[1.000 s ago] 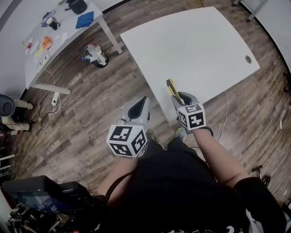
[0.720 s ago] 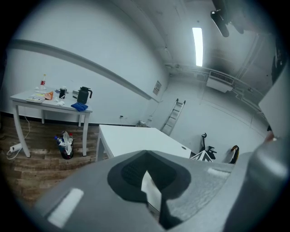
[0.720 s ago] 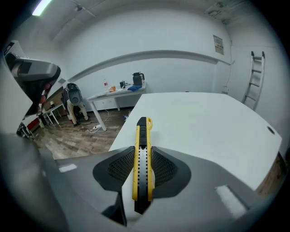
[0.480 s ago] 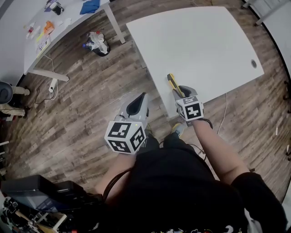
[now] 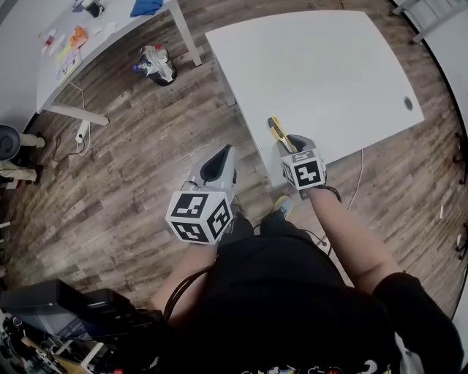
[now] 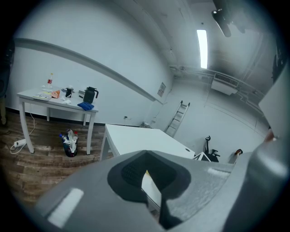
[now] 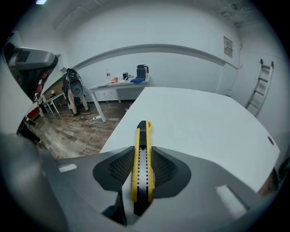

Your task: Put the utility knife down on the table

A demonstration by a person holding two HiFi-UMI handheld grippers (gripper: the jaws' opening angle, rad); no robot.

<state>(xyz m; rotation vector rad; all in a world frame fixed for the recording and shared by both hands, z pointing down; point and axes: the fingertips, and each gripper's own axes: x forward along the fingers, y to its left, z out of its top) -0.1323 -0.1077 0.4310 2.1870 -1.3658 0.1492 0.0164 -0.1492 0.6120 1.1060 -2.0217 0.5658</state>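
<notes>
The yellow and black utility knife is clamped lengthwise between my right gripper's jaws, its tip pointing forward over the white table. From the head view, the right gripper holds the knife just above the table's near left edge, not resting on it. My left gripper hovers over the wooden floor to the left of the table, shut with nothing in it. In the left gripper view its gripper faces the table.
A second white table at the upper left carries small items and a blue cloth. A bin of rubbish stands on the floor beside it. A power strip and cable lie at the left. A ladder leans on the far wall.
Both grippers have edged slightly forward toward the table. The right gripper still holds the knife, and the left stays shut.
</notes>
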